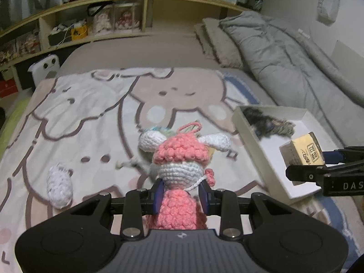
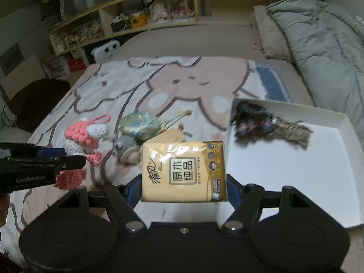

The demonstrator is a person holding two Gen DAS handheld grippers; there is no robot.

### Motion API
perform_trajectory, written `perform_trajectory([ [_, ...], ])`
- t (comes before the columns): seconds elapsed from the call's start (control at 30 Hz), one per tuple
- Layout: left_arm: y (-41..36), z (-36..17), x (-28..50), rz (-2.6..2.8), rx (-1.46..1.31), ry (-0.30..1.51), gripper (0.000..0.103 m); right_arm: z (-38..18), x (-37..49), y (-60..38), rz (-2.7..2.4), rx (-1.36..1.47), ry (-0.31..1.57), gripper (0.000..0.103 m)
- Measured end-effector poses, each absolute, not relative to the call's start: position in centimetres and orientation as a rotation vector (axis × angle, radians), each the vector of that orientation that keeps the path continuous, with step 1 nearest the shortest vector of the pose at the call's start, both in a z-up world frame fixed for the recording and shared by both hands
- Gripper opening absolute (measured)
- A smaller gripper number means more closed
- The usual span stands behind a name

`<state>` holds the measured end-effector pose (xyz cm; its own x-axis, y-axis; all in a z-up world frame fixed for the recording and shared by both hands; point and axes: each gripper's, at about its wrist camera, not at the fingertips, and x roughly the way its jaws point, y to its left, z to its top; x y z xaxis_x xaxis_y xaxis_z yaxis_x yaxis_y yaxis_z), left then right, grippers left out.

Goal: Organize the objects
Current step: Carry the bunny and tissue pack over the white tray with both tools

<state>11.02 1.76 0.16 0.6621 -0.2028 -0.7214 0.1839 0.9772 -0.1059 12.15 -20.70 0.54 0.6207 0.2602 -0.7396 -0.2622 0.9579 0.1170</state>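
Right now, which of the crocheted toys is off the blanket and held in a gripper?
The pink-and-white crocheted doll, clamped in the left gripper; the small white crocheted piece lies loose on the blanket.

I've got the pink-and-white crochet doll pinched at its waist, upright, pink hat up, white ears sticking out sideways, a pink loop on top. The yellow tissue pack is clamped by its two sides, printed face toward the camera, hanging over the near-left corner of the white box. That box sits open on the cartoon blanket, with a dark fuzzy bundle lying in its far end, too blurry to say what it is. A white knitted piece lies flat off to the left. A teal-and-gold pouch and a small grey plush sit touching between doll and pack.
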Motion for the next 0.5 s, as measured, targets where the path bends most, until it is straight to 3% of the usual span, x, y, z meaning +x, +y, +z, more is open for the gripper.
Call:
perform_trajectory([
  [0.5, -8.1, 4.5, 15.2, -0.396, 0.05, 0.665, 0.034, 2.9, 14.3, -30.9, 0.139, 0.031, 0.809, 0.074],
])
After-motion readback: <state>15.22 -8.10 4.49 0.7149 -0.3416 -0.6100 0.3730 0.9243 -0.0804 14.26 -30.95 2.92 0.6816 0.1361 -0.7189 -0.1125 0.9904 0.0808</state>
